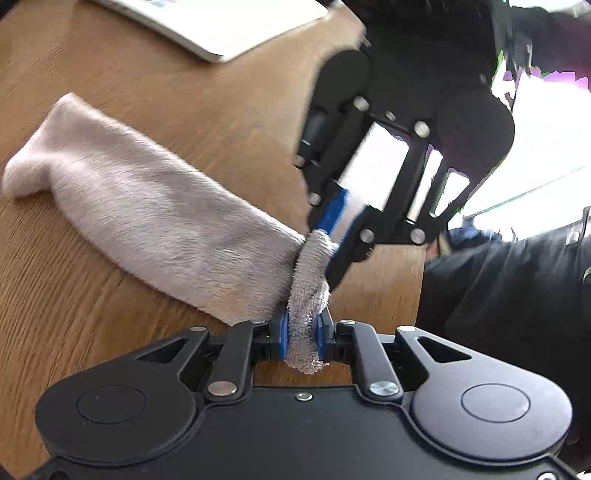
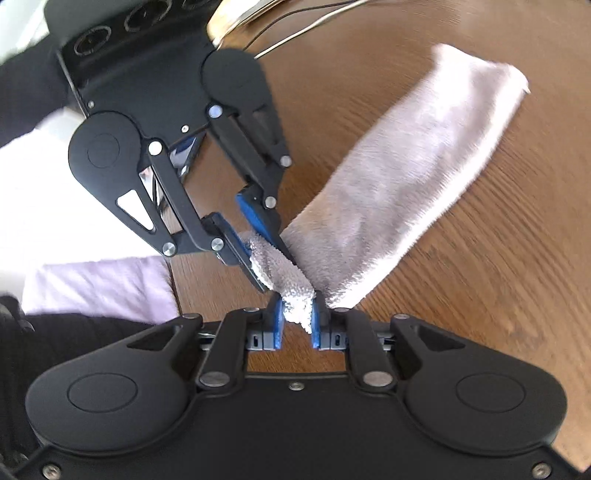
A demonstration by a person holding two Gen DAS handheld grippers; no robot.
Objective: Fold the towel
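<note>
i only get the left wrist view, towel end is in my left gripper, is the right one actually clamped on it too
Observer: Yes. In the right wrist view the right gripper has a bunched bit of the towel between its blue pads.
Operator: ok and whats past the far end of the towel over there
Observer: Thin cables lie on the wooden table by the top edge, apart from the towel.
Operator: anything near the table edge on that side
Observer: Some pale purple cloth shows beyond the table edge, left of the right gripper. I cannot tell what it is.
</note>
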